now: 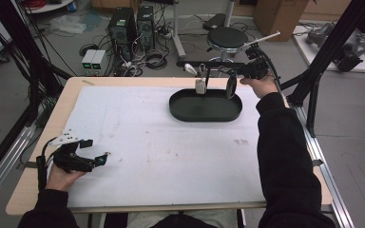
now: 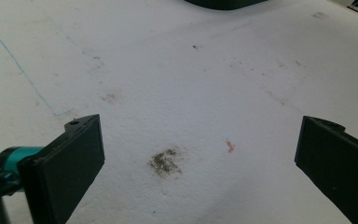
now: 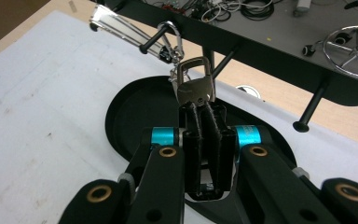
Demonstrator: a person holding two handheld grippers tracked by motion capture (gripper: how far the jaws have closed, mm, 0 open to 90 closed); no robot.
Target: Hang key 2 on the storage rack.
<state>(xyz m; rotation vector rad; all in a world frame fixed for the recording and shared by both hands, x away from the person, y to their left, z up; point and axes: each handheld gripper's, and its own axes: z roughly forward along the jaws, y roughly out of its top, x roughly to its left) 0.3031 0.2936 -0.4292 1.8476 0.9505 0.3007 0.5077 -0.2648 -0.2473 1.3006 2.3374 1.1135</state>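
My right gripper (image 3: 204, 116) is shut on a silver padlock (image 3: 195, 86), whose shackle rises above the pads. In the high view the right gripper (image 1: 203, 89) reaches in from the right at the back of the table, and the padlock (image 1: 200, 86) sits just above the black oval tray (image 1: 180, 111). Right behind the padlock, a carabiner (image 3: 173, 37) hangs from a peg of the black rack (image 3: 261, 51), with a shiny metal strip (image 3: 116, 25) beside it. My left gripper (image 1: 100, 159) rests at the front left, open, with bare white mat between its jaws (image 2: 198, 128).
The white mat (image 1: 161, 147) covers most of the table, with a dark stain (image 2: 164, 162) near the left jaws. A free rack peg (image 3: 310, 109) juts out at the right. A black stool (image 1: 227, 38), computer cases (image 1: 123, 26) and cables lie on the floor beyond the far edge.
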